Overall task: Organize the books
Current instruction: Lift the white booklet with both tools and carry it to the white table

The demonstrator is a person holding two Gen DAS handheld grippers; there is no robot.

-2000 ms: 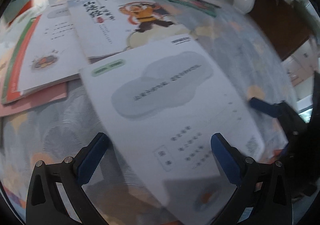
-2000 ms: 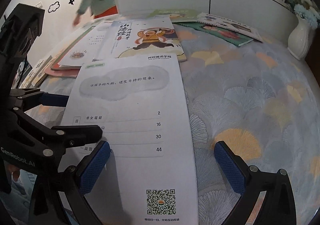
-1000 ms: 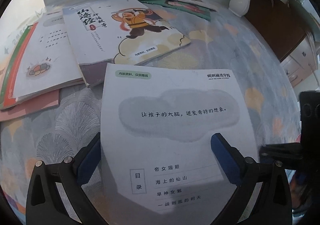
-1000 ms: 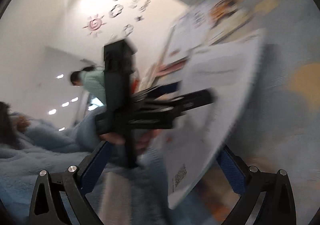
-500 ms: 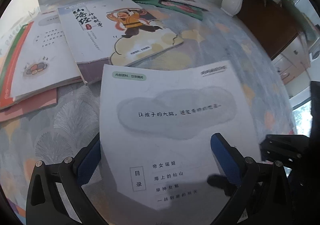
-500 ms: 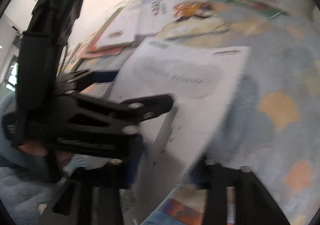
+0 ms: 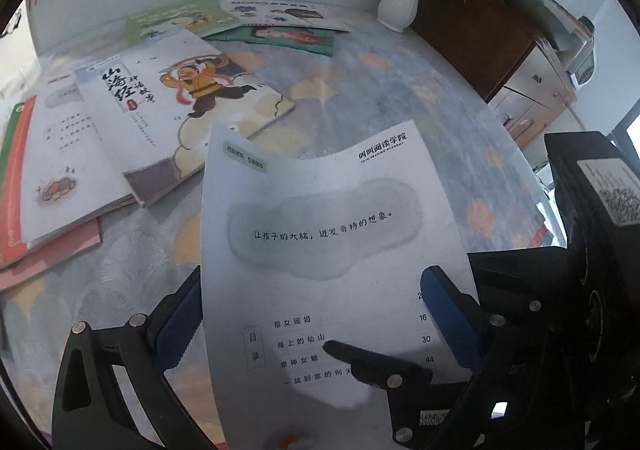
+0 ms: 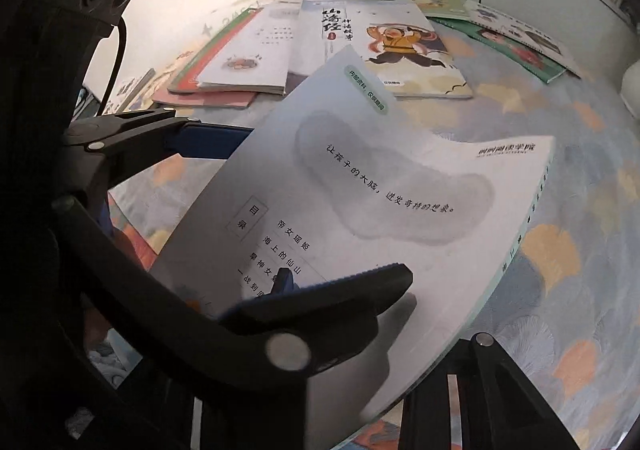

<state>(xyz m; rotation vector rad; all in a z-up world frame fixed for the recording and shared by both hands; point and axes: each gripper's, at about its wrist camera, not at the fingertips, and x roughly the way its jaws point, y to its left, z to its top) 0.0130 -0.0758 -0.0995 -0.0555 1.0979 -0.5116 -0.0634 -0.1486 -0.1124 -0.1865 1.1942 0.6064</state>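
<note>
A thin white book (image 7: pixel 320 217) with a grey cloud and a contents list is raised off the patterned tablecloth (image 7: pixel 380 97) and bows along its length. My right gripper (image 7: pixel 348 358) reaches in from the right. Its jaws are closing on the book's near edge, one black finger on top (image 8: pixel 352 290) and the other under the page (image 8: pixel 480 346). My left gripper (image 7: pixel 316 314) stands wide open. The book lies over its left pad (image 7: pixel 176 326) and under its right pad (image 7: pixel 452 318).
A picture book with a leaping figure (image 7: pixel 180 101) lies beyond, overlapping a stack of white and red books (image 7: pixel 60 177) on the left. Green books (image 7: pixel 280 35) sit at the back by the white panel. At the back right are a white vase (image 7: pixel 400 5) and a brown cabinet (image 7: pixel 472 41).
The right gripper swung in from the right and closed onto the white book's near edge. The book's far end lifted off the cloth and curved. The left gripper rose a little, still open.
</note>
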